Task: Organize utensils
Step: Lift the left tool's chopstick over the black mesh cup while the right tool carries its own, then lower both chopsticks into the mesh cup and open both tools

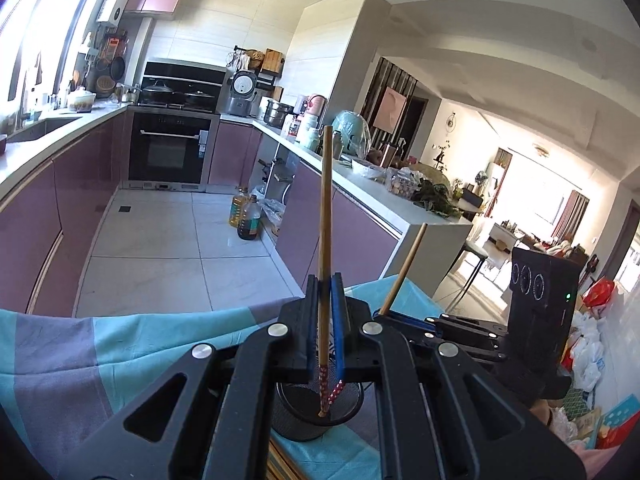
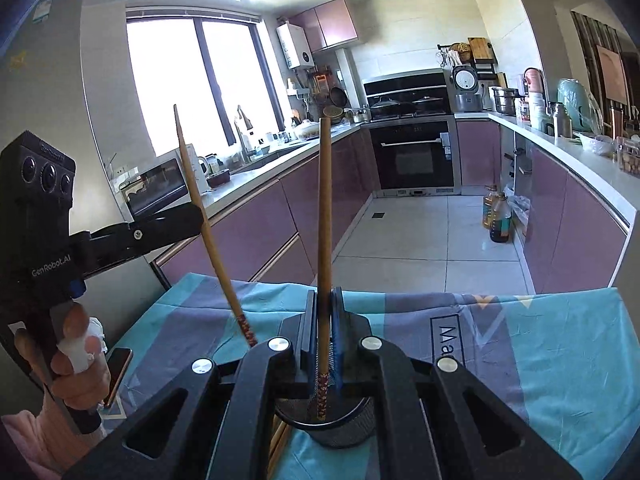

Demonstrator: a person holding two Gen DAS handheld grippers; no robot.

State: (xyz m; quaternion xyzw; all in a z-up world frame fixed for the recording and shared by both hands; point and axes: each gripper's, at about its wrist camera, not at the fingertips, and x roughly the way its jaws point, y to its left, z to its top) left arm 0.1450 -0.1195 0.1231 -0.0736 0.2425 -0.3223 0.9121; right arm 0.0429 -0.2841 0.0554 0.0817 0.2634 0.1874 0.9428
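My left gripper (image 1: 325, 312) is shut on a wooden chopstick (image 1: 325, 216) held upright, its red patterned end down inside a black mesh cup (image 1: 304, 420) on the table. My right gripper (image 2: 323, 320) is shut on a second chopstick (image 2: 324, 216), also upright with its patterned end in the same mesh cup (image 2: 340, 432). In the left wrist view the right gripper's chopstick (image 1: 404, 270) slants up at the right. In the right wrist view the left gripper (image 2: 188, 218) holds its chopstick (image 2: 200, 204) at the left.
The table wears a teal and grey cloth (image 1: 72, 356), which also shows in the right wrist view (image 2: 552, 364). More chopsticks (image 2: 278, 444) lie by the cup. A phone (image 2: 118, 372) lies at the cloth's left edge. Kitchen counters and an oven (image 1: 168, 148) stand beyond.
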